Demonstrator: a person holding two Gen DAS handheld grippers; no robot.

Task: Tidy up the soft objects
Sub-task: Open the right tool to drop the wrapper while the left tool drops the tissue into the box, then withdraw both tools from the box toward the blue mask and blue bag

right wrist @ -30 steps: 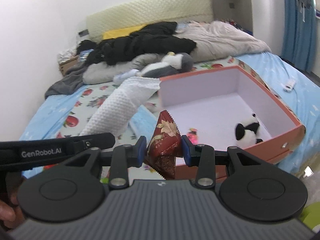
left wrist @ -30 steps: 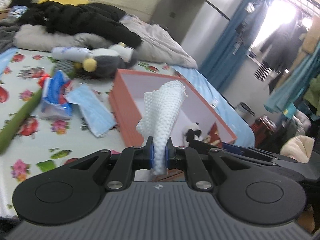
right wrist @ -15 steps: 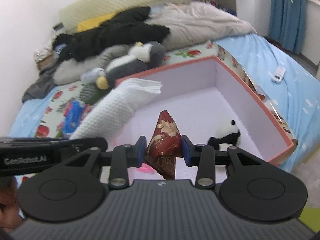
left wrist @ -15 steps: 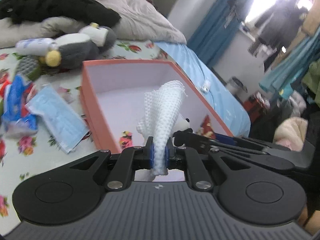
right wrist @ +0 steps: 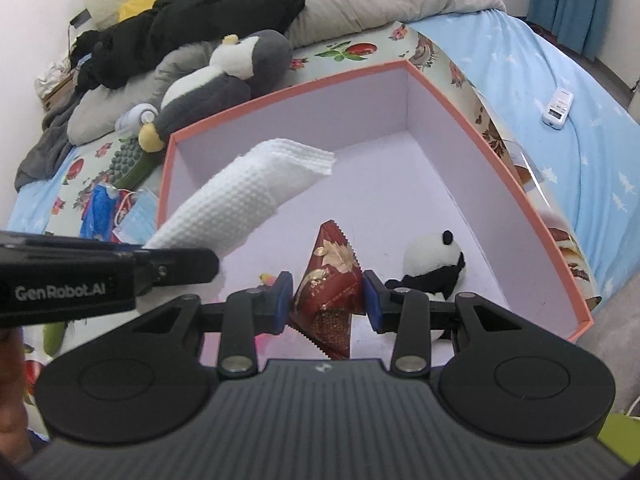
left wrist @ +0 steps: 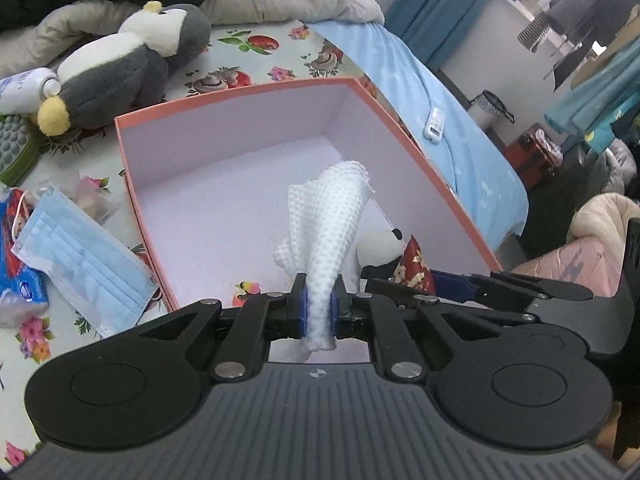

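My left gripper (left wrist: 319, 309) is shut on a white waffle-textured cloth (left wrist: 332, 224), which stands up above the open orange box (left wrist: 132, 184). My right gripper (right wrist: 324, 300) is shut on a dark red snack packet (right wrist: 330, 280) with gold print, held over the box's near end. In the right wrist view the cloth (right wrist: 244, 200) and the left gripper's arm reach in from the left. A small panda plush (right wrist: 434, 260) lies on the box's pale floor, just right of the packet. The packet (left wrist: 414, 266) and panda (left wrist: 378, 246) also show beside the cloth in the left wrist view.
The box sits on a floral sheet (left wrist: 256, 46). A grey penguin plush (left wrist: 116, 72) lies beyond it, a blue face mask (left wrist: 84, 256) and a tissue pack (left wrist: 16, 264) to its left. Dark clothes (right wrist: 192, 20) and a grey blanket pile up behind. A white remote (right wrist: 558, 106) rests on the blue sheet.
Both grippers have moved forward over the box and tipped downward, still holding the cloth and the packet. The box interior now fills both views.
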